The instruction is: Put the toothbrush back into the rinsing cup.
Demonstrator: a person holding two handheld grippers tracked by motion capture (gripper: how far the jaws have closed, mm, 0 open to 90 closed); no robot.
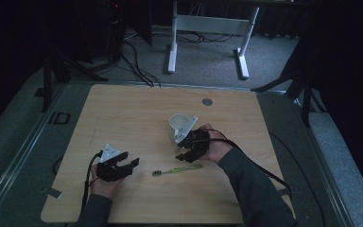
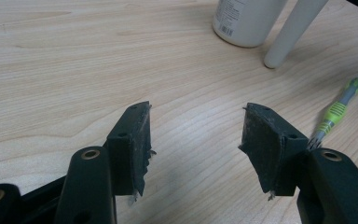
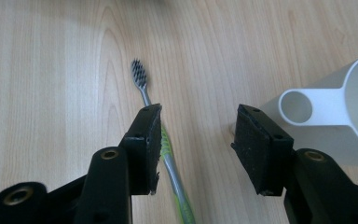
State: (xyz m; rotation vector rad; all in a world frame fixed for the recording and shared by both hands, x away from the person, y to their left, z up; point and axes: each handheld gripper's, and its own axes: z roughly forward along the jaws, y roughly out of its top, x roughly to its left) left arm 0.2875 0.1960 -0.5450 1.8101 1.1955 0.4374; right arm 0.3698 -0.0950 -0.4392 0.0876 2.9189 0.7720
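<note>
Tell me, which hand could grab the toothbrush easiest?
Probably the right. The right gripper hangs open just above the toothbrush, its handle passing by one jaw. The left gripper is open too, but the toothbrush lies off to its side.

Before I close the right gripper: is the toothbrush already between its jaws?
No. In the right gripper view the toothbrush lies flat on the table, passing under the left jaw rather than through the open gap.
</note>
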